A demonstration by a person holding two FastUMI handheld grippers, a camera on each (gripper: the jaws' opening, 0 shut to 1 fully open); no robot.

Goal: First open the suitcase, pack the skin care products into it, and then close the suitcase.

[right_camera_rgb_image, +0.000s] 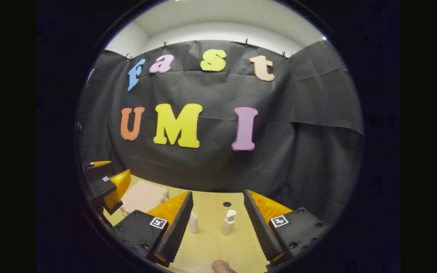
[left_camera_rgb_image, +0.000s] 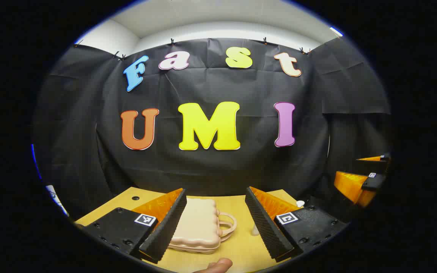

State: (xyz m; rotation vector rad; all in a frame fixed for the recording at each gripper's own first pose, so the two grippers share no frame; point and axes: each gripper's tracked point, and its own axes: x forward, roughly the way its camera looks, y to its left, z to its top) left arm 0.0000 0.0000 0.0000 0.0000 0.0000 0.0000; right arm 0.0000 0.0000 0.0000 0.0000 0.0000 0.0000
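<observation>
Closed pink suitcase (left_camera_rgb_image: 197, 227) lies on the wooden table (left_camera_rgb_image: 237, 246), ahead of left gripper (left_camera_rgb_image: 216, 223), fingers apart; right gripper (right_camera_rgb_image: 216, 223) also apart above pump bottle (right_camera_rgb_image: 229, 223) and small tube (right_camera_rgb_image: 193, 223)

Wooden table (right_camera_rgb_image: 218, 242), closed suitcase (left_camera_rgb_image: 197, 227), pump bottle (right_camera_rgb_image: 229, 223), tube (right_camera_rgb_image: 193, 223)

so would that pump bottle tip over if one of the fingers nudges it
Probably. The pump bottle stands upright on the table, tall and narrow, so a nudge near its top would likely topple it. It looks small and likely light, so it may skid rather than resist.
</observation>
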